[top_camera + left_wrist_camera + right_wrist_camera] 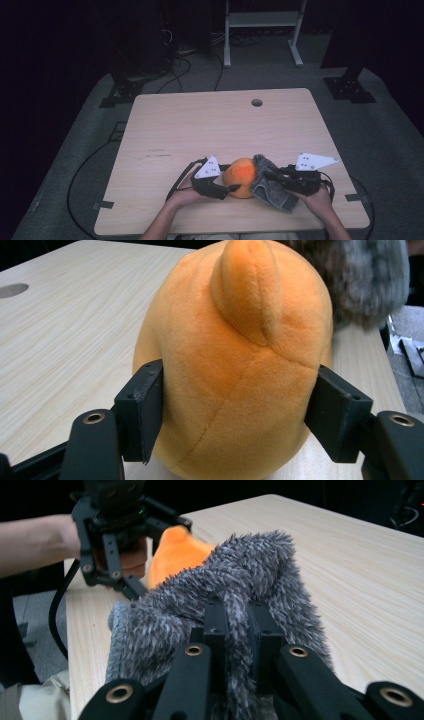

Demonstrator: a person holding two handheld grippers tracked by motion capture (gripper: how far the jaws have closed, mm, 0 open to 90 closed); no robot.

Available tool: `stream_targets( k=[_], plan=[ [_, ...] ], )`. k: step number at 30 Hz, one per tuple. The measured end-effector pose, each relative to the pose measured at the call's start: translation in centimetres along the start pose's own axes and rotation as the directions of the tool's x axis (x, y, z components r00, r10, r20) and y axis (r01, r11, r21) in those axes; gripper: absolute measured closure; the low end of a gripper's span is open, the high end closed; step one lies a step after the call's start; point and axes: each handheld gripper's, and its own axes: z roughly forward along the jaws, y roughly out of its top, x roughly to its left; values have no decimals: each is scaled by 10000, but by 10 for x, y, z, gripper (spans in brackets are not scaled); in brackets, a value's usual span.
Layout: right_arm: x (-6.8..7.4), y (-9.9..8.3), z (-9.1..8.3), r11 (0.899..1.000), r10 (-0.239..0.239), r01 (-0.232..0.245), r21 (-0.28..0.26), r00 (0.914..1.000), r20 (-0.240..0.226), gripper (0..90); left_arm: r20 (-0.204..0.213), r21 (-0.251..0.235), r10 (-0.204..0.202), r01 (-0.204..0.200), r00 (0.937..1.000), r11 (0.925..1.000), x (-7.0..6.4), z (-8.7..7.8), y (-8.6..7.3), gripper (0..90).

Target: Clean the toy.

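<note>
Contact between grey cloth and orange toy is what the next move turns on: the fuzzy grey cloth point(270, 185) lies against the right flank of the orange plush toy point(241, 177), which sits near the front edge of the wooden table point(200, 125). The left gripper point(226, 189) has its jaws pressed on either side of the toy's rounded, seamed body, a soft nub pointing away from them. The right gripper point(239, 630) pinches a bunched fold of the shaggy, long-piled cloth, so it seems best placed to rub across the smooth short-pile plush.
</note>
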Motion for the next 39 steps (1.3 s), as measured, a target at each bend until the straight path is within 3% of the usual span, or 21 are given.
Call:
stream_targets(
  k=[2, 4, 7, 12, 14, 16, 19, 21, 23, 26, 28, 30, 33, 37, 39],
  plan=[
    [-5, -3, 2, 9997, 249, -249, 17, 9997, 80, 805, 24, -118, -318, 319, 9995, 9994, 3, -1, -2, 309],
    [-11, -8, 1, 9989, 300, -318, 332, 9981, 533, 805, 33, -217, -548, 548, 9985, 9983, 5, -1, -2, 310],
    [-13, -11, -2, 9981, 431, -464, 414, 9961, 767, 805, -26, -280, -594, 593, 9982, 9978, 5, 1, -2, 311],
    [8, 9, 3, 9990, -84, 79, -445, 9999, -127, 805, -214, -390, -682, 673, 9974, 9970, 1, 5, 0, 312],
    [14, 13, 11, 9986, -419, 411, -332, 9988, -262, 804, -254, -336, -667, 658, 9975, 9973, 1, 5, 0, 315],
    [9, 9, 13, 9995, -259, 255, -206, 9994, -230, 805, -168, -344, -770, 764, 9969, 9965, 2, 4, 0, 323],
    [-5, 0, 7, 9998, 40, -50, 190, 9985, 548, 805, -101, -435, -844, 839, 9964, 9955, 1, 6, 0, 328],
    [-8, -1, 1, 9996, 217, -231, 148, 9958, 892, 805, -104, -414, -717, 712, 9974, 9966, -1, 7, 2, 331],
    [-5, 2, -1, 9999, 92, -85, -86, 9967, 807, 805, -35, -376, -465, 463, 9989, 9982, -3, 7, 2, 328],
    [-4, 1, 5, 10000, 27, -30, 54, 9985, 539, 805, -70, -466, -445, 441, 9990, 9979, 0, 6, 2, 228],
    [-7, -2, 5, 10000, 48, -51, 67, 9989, 458, 805, -191, -331, -687, 680, 9975, 9971, 3, 8, 2, 133],
    [-8, -3, 3, 9997, 219, -223, 71, 9985, 509, 804, -58, -104, -883, 882, 9961, 9960, 3, 14, 0, 100],
    [-3, 2, 1, 10000, -25, 19, 90, 9980, 637, 805, -98, -120, -587, 585, 9982, 9982, -1, 17, 0, 200],
    [18, 23, 0, 9950, -470, 453, -891, 9988, -167, 805, -396, -114, 337, -342, 9986, 9993, -14, 20, 6, 302],
    [27, 32, 5, 9929, -905, 883, -795, 9956, -242, 805, -520, -136, 636, -644, 9966, 9978, -19, 21, 8, 327]
  ],
)
